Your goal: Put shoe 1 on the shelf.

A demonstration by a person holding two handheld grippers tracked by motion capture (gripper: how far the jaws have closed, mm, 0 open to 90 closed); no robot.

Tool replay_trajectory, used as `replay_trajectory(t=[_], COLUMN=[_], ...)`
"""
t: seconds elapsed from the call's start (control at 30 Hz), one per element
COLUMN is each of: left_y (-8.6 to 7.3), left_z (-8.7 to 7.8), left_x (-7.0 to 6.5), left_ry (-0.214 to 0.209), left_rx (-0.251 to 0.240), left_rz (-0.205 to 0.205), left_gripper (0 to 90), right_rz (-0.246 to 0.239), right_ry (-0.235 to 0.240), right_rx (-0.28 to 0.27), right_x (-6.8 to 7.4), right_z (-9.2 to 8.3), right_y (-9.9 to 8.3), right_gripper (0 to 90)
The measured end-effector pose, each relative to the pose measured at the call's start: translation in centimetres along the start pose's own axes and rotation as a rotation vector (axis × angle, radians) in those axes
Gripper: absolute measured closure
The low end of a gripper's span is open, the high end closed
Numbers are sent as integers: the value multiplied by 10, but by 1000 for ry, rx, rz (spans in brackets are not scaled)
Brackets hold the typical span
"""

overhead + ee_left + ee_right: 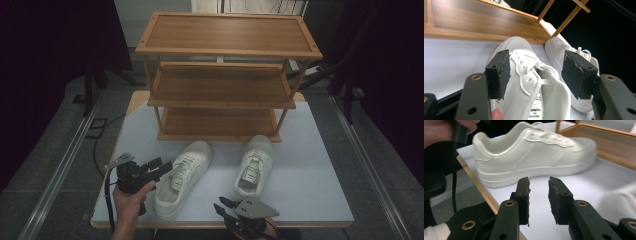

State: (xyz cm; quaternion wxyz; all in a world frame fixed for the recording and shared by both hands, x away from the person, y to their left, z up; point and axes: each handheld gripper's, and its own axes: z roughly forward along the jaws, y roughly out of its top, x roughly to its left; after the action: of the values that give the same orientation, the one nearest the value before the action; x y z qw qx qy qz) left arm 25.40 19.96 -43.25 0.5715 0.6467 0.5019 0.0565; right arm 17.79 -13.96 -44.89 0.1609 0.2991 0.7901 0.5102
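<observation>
Two white sneakers lie on the white table [310, 190], toes toward a three-tier wooden shoe rack [220, 95]. The left sneaker [182, 177] is angled; the right sneaker [255, 165] points nearly straight at the rack. My left gripper [162, 166] is at the left sneaker's side. In the left gripper view it [537, 75] stands open, its jaws on either side of the left sneaker's [524, 50] laces and tongue. My right gripper [221, 204] hovers at the table's near edge. In the right gripper view it [539, 200] stands open by a narrow gap with nothing in it, facing the left sneaker's [529, 157] side.
The rack's bottom shelf [486, 22] sits just beyond the sneakers' toes. The right sneaker [554, 47] lies close to the left one. The table's wooden front edge [481, 187] runs under my right gripper. Grey floor and metal rails flank the table.
</observation>
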Motion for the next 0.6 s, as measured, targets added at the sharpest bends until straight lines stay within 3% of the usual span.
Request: replay_trajectory(t=[0.03,0.13,0.33,0.4,0.5,0.6], left_y=[-2,-5,-11,-12,-14,-15], left_z=[6,12,26,28,31,34], left_x=[-3,-5,-8,-7,-2,3], left_ry=[19,47,150,190,214,192], left_rx=[19,48,134,144,163,163], left_rz=[36,66,147,158,153,136], left_gripper=[373,373,388,396,406,396], right_rz=[16,19,-26,-26,-21,-29], right_ry=[-7,-12,-43,-42,-40,-47], right_rx=[-4,-11,-7,-2,4,7], right_x=[-5,-6,0,0,0,1], right_z=[-3,-3,-2,-1,0,1], right_y=[-1,0,0,-1,-3,-3], right_gripper=[686,680,649,647,642,632])
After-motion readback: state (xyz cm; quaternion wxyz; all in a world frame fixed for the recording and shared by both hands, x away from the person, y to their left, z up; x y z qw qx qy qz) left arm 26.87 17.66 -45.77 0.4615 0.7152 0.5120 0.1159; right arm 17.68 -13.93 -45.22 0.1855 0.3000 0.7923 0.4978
